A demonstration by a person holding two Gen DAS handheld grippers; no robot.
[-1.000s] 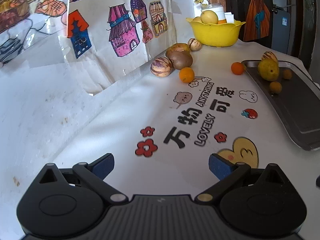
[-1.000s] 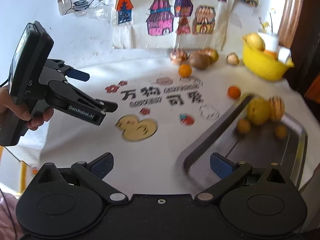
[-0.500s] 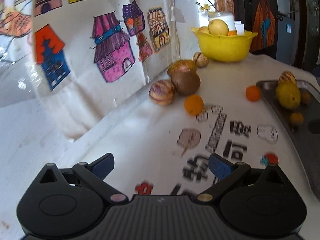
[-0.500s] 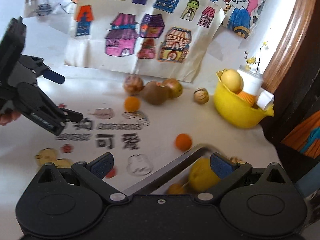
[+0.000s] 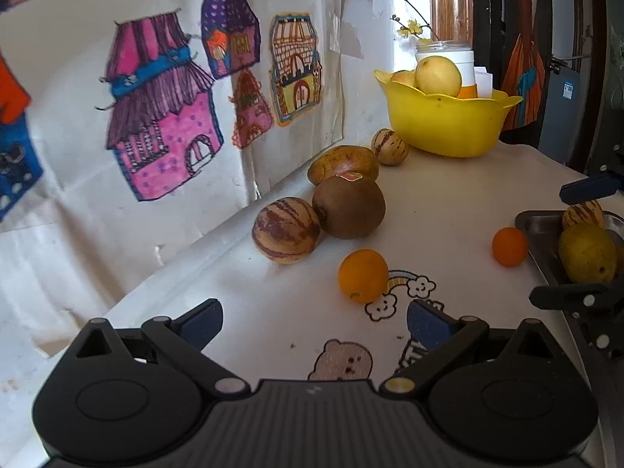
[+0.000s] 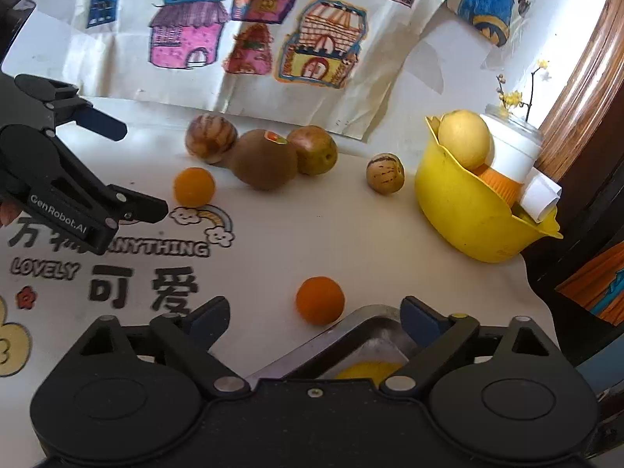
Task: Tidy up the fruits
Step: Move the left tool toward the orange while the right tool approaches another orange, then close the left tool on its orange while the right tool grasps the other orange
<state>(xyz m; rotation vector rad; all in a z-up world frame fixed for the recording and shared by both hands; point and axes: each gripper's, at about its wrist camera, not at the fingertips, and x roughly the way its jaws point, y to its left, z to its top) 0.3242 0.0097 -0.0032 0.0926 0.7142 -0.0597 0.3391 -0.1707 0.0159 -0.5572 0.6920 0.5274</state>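
left gripper (image 5: pixel 314 318) is spread wide with nothing in it, and the near orange (image 5: pixel 363 276) sits just ahead of its right finger. looks lined up for that one imo. loose fruit huddles by the wall. right gripper (image 6: pixel 314 316) is wide open and empty too, over the tray (image 6: pixel 364 318) corner, second orange (image 6: pixel 319 300) between its fingers, just off the rim.

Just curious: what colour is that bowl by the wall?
Bright yellow bowl, clearest in the right wrist view.
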